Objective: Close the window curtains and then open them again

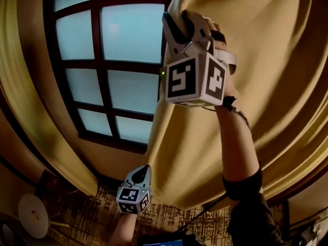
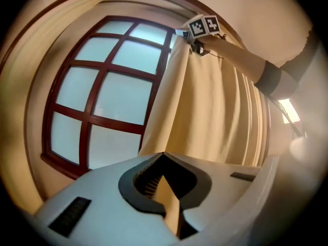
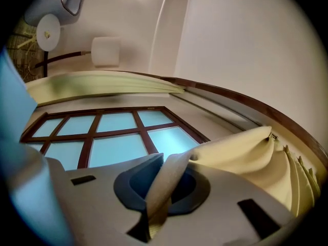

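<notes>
up at the leading edge, my right gripper is clamped on a fold of the right-hand curtain; lower on that same edge my left gripper is pinched tight on the cloth too; this curtain covers only the right side of the window; the left-hand curtain hangs bunched at the frame; i judge the closing step under way; next, draw this edge leftward across the glass, both grips firm.

likely a home room — draped curtains, gridded window
</notes>
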`<state>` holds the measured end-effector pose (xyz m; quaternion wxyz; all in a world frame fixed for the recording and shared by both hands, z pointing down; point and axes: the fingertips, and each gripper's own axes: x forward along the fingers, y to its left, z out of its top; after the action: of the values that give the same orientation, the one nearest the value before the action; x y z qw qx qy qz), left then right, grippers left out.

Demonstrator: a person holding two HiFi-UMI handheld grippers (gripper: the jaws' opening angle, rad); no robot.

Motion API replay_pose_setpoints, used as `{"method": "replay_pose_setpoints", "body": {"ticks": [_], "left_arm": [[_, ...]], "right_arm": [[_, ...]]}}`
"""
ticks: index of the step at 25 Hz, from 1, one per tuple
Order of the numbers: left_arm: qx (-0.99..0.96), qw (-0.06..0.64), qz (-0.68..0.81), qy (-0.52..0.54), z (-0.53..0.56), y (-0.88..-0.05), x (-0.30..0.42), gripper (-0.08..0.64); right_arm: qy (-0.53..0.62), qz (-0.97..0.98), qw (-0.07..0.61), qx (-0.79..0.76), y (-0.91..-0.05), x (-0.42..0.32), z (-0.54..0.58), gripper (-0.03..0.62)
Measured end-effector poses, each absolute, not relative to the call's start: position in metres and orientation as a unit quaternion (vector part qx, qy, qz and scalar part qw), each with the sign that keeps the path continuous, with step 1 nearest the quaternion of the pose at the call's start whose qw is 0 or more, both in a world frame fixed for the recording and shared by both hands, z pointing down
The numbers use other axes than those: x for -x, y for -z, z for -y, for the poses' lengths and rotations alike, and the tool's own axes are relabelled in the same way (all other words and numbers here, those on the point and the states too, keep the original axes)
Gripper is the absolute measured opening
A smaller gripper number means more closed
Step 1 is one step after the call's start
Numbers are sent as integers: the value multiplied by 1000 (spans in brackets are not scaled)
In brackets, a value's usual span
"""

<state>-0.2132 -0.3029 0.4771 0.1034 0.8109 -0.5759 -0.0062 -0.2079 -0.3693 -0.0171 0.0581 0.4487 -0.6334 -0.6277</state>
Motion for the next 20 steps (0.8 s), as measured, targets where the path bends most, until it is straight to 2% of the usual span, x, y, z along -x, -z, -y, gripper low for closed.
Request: {"method": "replay_pose_setpoints", "body": {"ticks": [7,10,11,12,13,14,15,20], "left_arm": [[-841,94,533,-10,296,-476,213,0],[-854,96,511,-20,288,-481,202,0],[-856,99,507,-22,284,-483,199,0],[-858,104,503,-24,281,-486,195,0],[-859,108,500,-26,277,-487,190,0],[-860,109,498,-27,274,-489,185,0],[-861,109,495,-29,270,-490,180,0],[-860,106,497,-45,245,-499,155,0]], "right_arm": [[582,614,93,-525,4,154,370,38],[564,604,97,-554,-5,120,362,67],[558,606,96,-558,-9,109,359,84],[551,611,96,-560,-14,99,357,142],[543,616,96,-563,-21,87,354,256],[533,621,94,-567,-29,75,352,302],[520,626,89,-574,-38,60,349,328],[434,659,64,-610,-102,-25,320,331]]}}
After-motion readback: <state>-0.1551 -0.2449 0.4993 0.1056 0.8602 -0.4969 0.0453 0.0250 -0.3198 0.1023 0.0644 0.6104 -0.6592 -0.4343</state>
